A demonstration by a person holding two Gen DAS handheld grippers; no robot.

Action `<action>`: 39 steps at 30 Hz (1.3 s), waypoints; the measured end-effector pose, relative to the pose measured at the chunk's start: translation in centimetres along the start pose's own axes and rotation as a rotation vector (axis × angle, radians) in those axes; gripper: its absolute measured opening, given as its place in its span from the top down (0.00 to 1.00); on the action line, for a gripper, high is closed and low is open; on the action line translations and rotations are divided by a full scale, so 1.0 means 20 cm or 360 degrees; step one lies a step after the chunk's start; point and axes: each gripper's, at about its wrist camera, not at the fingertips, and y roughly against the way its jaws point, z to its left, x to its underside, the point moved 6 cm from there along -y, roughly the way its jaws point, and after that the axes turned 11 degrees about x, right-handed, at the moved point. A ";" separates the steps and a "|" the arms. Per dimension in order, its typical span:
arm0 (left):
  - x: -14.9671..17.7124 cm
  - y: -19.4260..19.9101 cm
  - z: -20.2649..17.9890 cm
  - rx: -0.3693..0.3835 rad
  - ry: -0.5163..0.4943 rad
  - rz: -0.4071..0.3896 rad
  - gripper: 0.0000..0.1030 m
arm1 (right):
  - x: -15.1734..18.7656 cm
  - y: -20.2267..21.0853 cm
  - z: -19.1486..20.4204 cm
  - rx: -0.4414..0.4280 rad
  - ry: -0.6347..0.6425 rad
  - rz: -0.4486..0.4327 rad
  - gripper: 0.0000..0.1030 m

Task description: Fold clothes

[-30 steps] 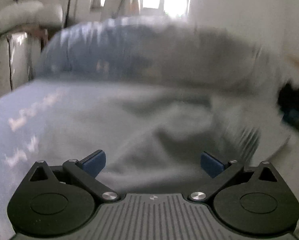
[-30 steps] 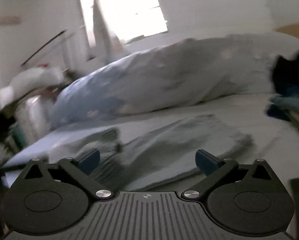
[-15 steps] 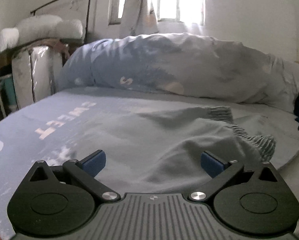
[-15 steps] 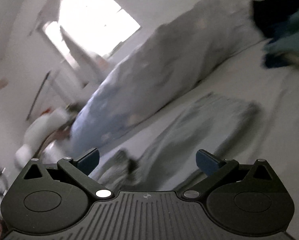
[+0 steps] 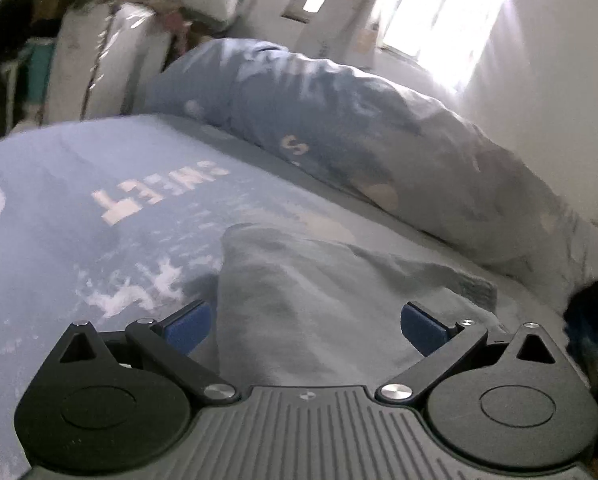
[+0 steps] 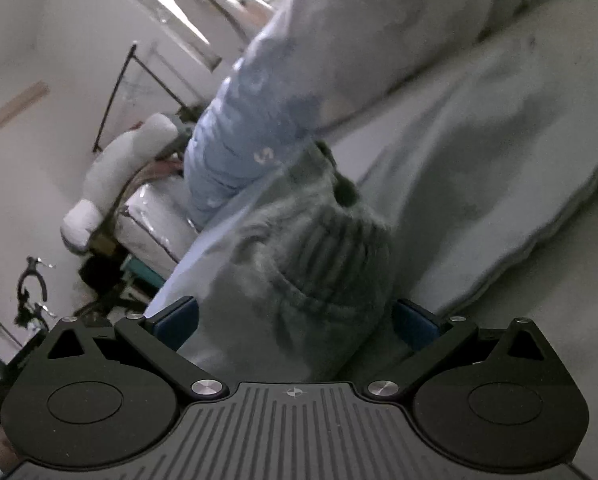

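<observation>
A soft grey piece of clothing (image 5: 299, 300) lies in the lower middle of the left wrist view. It sits in a loose, wrinkled heap, with a rounded bump at its upper left and a flatter part going off to the right. In the right wrist view, its ribbed cuff (image 6: 331, 240) is bunched up in the middle, a small dark opening at its top. The rest (image 6: 499, 160) spreads flat toward the upper right.

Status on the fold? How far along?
Early. The grey garment lies rumpled on the bed sheet, no neat fold visible. Left gripper and right gripper are both open; the right has the ribbed cuff between its fingers, ungrasped. Folding remains.
</observation>
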 end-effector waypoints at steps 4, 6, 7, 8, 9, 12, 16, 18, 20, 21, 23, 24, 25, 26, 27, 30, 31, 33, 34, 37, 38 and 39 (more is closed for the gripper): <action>0.00 0.00 0.06 -0.0012 0.0087 -0.0054 0.00 | 0.01 -0.05 0.00 -0.0048 -0.0027 -0.0084 0.00; -0.03 -0.01 0.10 -0.0007 0.0108 -0.0067 0.00 | 0.00 -0.06 0.00 -0.0054 -0.0038 -0.0107 0.00; -0.03 -0.01 0.10 0.0001 0.0114 -0.0068 0.00 | 0.00 -0.06 0.00 -0.0068 -0.0048 -0.0120 0.00; -0.03 0.00 0.10 0.0010 0.0121 -0.0068 0.00 | 0.01 -0.06 0.01 -0.0083 -0.0046 -0.0119 0.00; -0.04 0.00 0.11 0.0018 0.0127 -0.0069 0.00 | 0.01 -0.05 0.02 -0.0102 -0.0037 -0.0107 0.00; -0.04 0.01 0.12 0.0043 0.0147 -0.0071 0.00 | 0.00 -0.04 0.05 -0.0124 -0.0103 -0.0096 0.00; -0.07 0.02 0.14 0.0062 0.0169 -0.0072 0.00 | -0.02 -0.02 0.04 -0.0202 -0.0256 -0.0088 0.00; -0.08 0.02 0.15 0.0055 0.0175 -0.0073 0.00 | -0.03 -0.02 0.02 -0.0228 -0.0312 -0.0068 0.00; -0.07 0.01 0.15 0.0052 0.0175 -0.0047 0.00 | -0.01 -0.04 0.03 -0.0225 -0.0340 -0.0031 0.00; -0.06 0.00 0.15 0.0051 0.0175 -0.0035 0.00 | 0.00 -0.04 0.04 -0.0218 -0.0340 -0.0010 0.00; -0.06 -0.01 0.13 0.0054 0.0151 -0.0016 0.00 | 0.06 -0.05 0.11 -0.0165 -0.0190 0.0038 0.01; -0.06 -0.02 0.11 0.0058 0.0129 -0.0010 0.00 | 0.10 -0.05 0.16 -0.0112 -0.0042 0.0061 0.01; -0.06 -0.03 0.09 0.0062 0.0106 -0.0004 0.00 | 0.12 -0.05 0.20 -0.0065 0.0095 0.0075 0.01; -0.06 -0.04 0.07 0.0067 0.0085 0.0001 0.00 | 0.13 -0.05 0.24 -0.0033 0.0192 0.0081 0.01; -0.07 -0.04 0.05 0.0079 0.0075 -0.0011 0.00 | 0.12 -0.04 0.25 -0.0014 0.0239 0.0096 0.01; -0.09 -0.04 -0.08 0.0120 -0.0043 -0.0065 0.00 | 0.01 0.06 0.21 0.0123 0.0258 0.0074 0.03; -0.09 -0.04 -0.14 0.0129 -0.0115 -0.0079 0.00 | -0.04 0.12 0.18 0.0200 0.0259 0.0019 0.03; -0.07 -0.05 -0.30 0.0155 -0.0300 -0.0081 0.00 | -0.19 0.29 0.12 0.0344 0.0230 -0.0101 0.02; -0.06 -0.05 -0.38 0.0168 -0.0393 -0.0082 0.00 | -0.27 0.38 0.08 0.0412 0.0205 -0.0162 0.02; 0.00 -0.10 -0.66 0.0228 -0.0619 -0.0032 0.00 | -0.51 0.74 -0.04 0.0508 0.0089 -0.0415 0.00; 0.04 -0.12 -0.77 0.0257 -0.0689 -0.0007 0.00 | -0.57 0.87 -0.09 0.0529 0.0051 -0.0512 0.00; 0.09 -0.16 -0.90 0.0300 -0.0771 0.0027 0.00 | -0.63 0.99 -0.15 0.0562 0.0019 -0.0620 0.00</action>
